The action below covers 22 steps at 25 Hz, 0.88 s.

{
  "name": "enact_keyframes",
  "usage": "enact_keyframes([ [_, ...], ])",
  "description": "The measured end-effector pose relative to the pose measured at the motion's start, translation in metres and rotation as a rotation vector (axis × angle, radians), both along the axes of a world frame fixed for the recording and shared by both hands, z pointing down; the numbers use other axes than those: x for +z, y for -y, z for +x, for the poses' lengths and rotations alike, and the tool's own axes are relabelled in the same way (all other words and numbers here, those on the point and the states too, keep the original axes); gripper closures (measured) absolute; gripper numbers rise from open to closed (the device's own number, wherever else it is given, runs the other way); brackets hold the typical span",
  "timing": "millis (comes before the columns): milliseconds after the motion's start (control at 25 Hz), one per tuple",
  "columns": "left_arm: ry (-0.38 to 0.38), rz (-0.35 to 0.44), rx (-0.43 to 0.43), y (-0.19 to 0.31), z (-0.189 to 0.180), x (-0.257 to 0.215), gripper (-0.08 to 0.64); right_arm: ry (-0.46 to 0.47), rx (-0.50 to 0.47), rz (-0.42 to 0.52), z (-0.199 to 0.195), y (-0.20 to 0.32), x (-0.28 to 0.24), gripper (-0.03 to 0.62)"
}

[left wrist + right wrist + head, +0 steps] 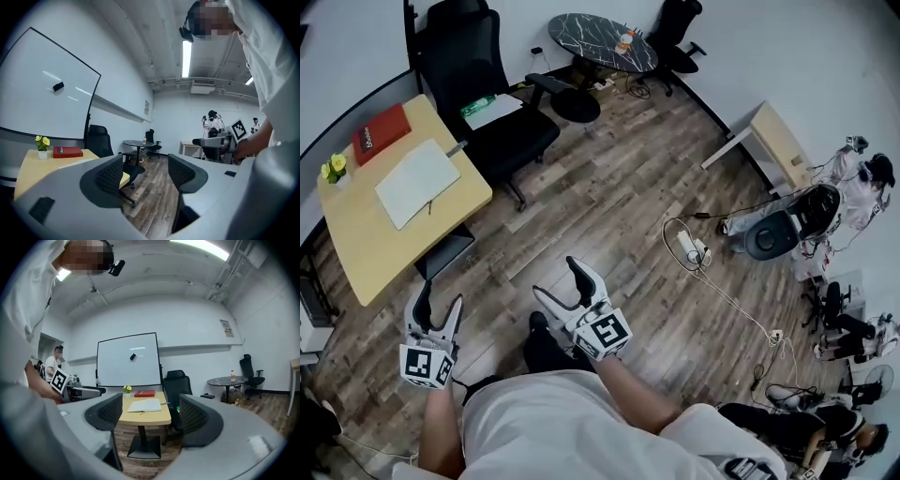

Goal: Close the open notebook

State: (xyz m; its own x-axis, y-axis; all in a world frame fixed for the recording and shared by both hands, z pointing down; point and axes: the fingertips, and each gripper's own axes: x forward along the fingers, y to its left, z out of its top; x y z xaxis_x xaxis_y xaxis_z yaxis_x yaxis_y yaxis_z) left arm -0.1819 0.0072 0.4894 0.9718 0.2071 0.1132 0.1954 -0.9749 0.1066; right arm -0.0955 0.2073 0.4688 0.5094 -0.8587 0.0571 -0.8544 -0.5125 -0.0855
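The open notebook (417,181) lies flat on the wooden desk (366,246), near a red book (381,131). Well apart from the desk, over the plank floor, the left gripper (439,305) and right gripper (560,283) both gape, holding nothing.

The notebook (417,183) is seen laid open and flat on the table (375,253), its white, apparently blank pages turned upward, placed in the far half and close to the table's right-hand edge.
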Motion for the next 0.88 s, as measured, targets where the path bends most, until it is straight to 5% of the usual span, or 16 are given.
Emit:
enact_keyframes([
  [560,0.004,-0.12,-0.15,-0.017,0.135,-0.013,0.273,0.038,-0.102,0.04,0.156,-0.024,-0.001,0.207],
  [880,-0.001,-0.198,-0.22,0.028,0.184,0.001,0.273,0.067,-0.15,0.006,0.216,0.018,0.015,0.207],
])
